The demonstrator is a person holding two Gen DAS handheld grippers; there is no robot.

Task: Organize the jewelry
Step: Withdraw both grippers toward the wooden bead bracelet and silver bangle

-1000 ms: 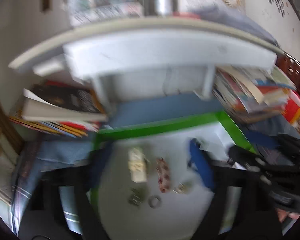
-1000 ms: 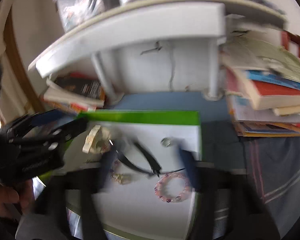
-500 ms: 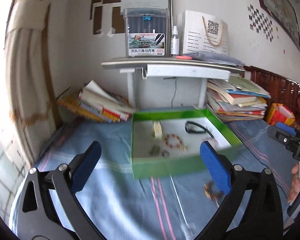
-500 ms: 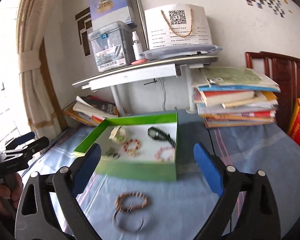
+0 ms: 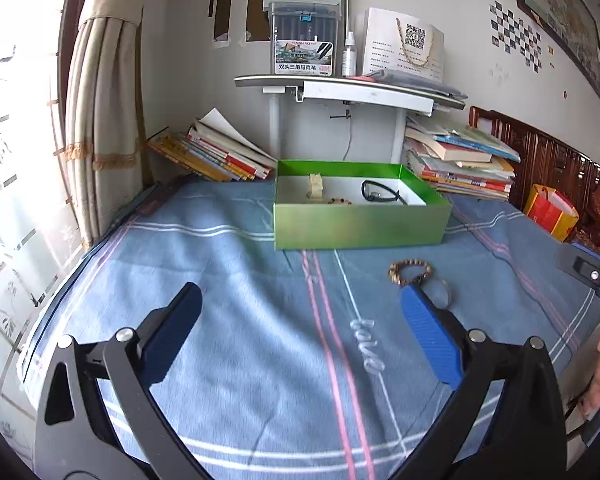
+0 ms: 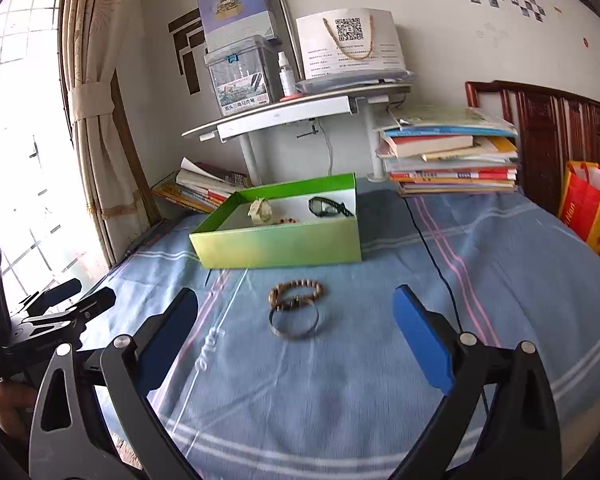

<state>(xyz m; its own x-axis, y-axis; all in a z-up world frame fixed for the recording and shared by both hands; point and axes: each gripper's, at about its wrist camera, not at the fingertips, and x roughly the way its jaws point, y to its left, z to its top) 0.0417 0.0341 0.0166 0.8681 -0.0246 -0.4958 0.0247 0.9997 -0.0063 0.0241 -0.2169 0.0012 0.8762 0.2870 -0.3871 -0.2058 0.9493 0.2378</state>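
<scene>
A green box (image 6: 276,246) is seen on a blue striped bedcover (image 6: 380,360), set in front of a small white desk (image 6: 292,114). Inside the box a pale folded item (image 6: 261,211), a black watch (image 6: 327,207) and part of a reddish bead bracelet (image 6: 288,221) are noted on the white floor of the box.

Two pieces of jewelry are found outside the box, on the bedcover just in front of its near wall: a brown bead bracelet (image 6: 296,293) and a metal bangle (image 6: 294,322). The two are touching, the bangle lying nearer the camera.

The right gripper (image 6: 296,334) is held above the bedcover with its jaws wide apart; nothing is held between them. The bracelet and bangle are framed between its blue fingers (image 6: 422,338) but are not touched.

The left gripper (image 5: 300,334) is likewise held with jaws wide and nothing gripped. In the left wrist view the bead bracelet (image 5: 410,272) is seen just beyond its right finger, the bangle partly hidden behind it.

Stacks of books (image 6: 452,156) are recorded on either side of the desk.
</scene>
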